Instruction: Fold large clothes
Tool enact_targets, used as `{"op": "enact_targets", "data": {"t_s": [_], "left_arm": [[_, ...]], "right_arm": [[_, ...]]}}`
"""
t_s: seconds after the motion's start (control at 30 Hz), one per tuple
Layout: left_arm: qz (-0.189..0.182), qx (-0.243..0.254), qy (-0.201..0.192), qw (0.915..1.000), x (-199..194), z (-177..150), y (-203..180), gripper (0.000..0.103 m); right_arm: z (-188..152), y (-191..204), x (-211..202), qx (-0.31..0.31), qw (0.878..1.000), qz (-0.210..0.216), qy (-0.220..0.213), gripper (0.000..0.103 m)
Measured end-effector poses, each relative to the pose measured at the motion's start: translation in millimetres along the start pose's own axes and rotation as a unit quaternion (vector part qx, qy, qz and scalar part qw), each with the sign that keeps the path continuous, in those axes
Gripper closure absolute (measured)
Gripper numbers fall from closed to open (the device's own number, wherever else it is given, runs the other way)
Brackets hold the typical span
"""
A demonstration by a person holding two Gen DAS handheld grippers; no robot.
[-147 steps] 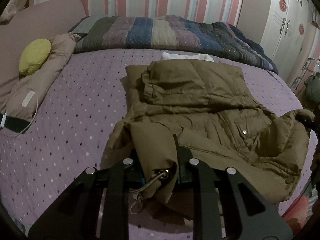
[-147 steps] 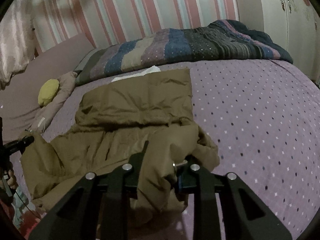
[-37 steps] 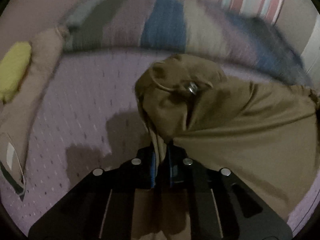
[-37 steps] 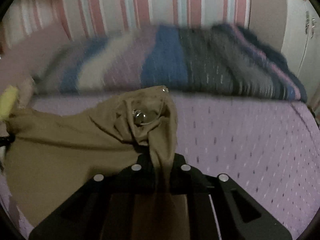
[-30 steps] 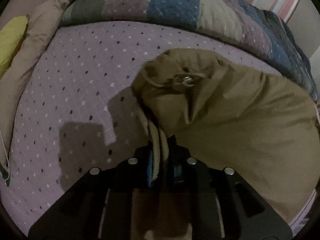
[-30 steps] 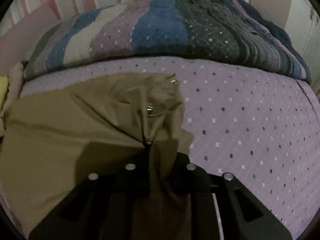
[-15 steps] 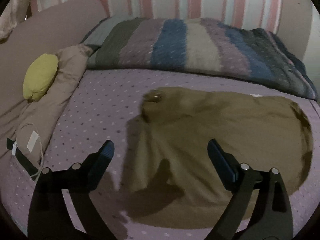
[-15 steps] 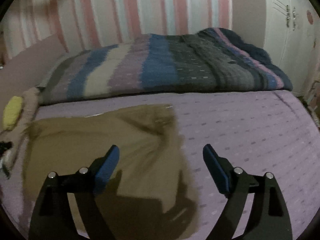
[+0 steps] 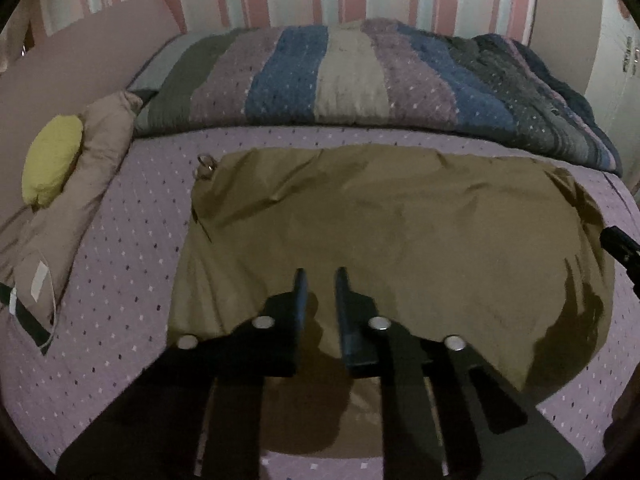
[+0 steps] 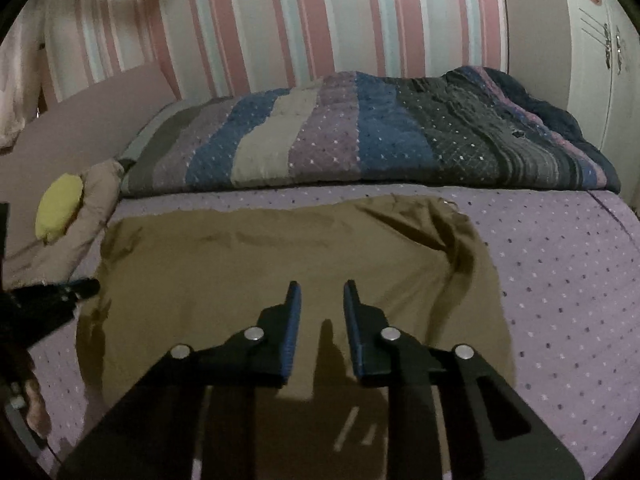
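An olive-brown jacket (image 9: 392, 232) lies folded into a flat, wide rectangle on the purple dotted bed sheet (image 9: 132, 264); it also shows in the right wrist view (image 10: 280, 272). A metal ring (image 9: 207, 165) sticks out at its far left corner. My left gripper (image 9: 319, 280) hovers above the jacket's near edge, jaws narrowly apart and holding nothing. My right gripper (image 10: 318, 292) hovers above the jacket's near middle, jaws narrowly apart and empty. The left gripper's tip shows in the right wrist view (image 10: 76, 290), and the right gripper's tip at the left view's right edge (image 9: 620, 244).
A striped quilt (image 9: 352, 76) is bunched along the far side of the bed. A beige pillow (image 9: 76, 200) with a yellow cushion (image 9: 50, 158) lies at the left. A striped wall stands behind, and a white wardrobe (image 10: 600, 40) at the right.
Both grippers let go of the jacket's corners after carrying them over to the far side. They drew back toward the near edge and their jaws closed to a narrow gap.
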State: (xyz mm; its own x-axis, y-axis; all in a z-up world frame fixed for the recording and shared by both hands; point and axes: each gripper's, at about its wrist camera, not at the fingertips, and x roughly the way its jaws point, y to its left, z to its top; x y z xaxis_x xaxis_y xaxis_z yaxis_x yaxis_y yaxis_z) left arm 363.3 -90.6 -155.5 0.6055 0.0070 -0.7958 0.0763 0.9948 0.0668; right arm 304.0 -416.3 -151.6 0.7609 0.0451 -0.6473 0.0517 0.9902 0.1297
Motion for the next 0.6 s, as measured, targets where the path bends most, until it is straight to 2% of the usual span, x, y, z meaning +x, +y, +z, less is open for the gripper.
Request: {"op": "enact_targets", "data": {"t_s": [0.1, 0.13, 0.37, 0.5, 0.6], "left_arm": [[0.006, -0.005, 0.017, 0.9998, 13, -4, 12, 0.097], [0.007, -0.006, 0.023, 0.9997, 20, -5, 13, 0.101], [-0.003, -0.006, 0.067, 0.9978, 63, -17, 16, 0.103], [0.014, 0.021, 0.066, 0.9975, 75, -23, 3, 0.103], [0.013, 0.028, 0.069, 0.9972, 86, -25, 3, 0.103]], "right_arm": [[-1, 9, 16, -0.003, 1.000, -0.003, -0.005, 0.083], [-2, 11, 22, -0.005, 1.000, -0.008, -0.003, 0.083], [-22, -1, 73, 0.007, 0.998, -0.024, 0.056, 0.088], [-36, 5, 91, -0.020, 0.996, -0.036, 0.074, 0.088], [-39, 3, 99, -0.018, 0.995, -0.034, 0.087, 0.089]]}}
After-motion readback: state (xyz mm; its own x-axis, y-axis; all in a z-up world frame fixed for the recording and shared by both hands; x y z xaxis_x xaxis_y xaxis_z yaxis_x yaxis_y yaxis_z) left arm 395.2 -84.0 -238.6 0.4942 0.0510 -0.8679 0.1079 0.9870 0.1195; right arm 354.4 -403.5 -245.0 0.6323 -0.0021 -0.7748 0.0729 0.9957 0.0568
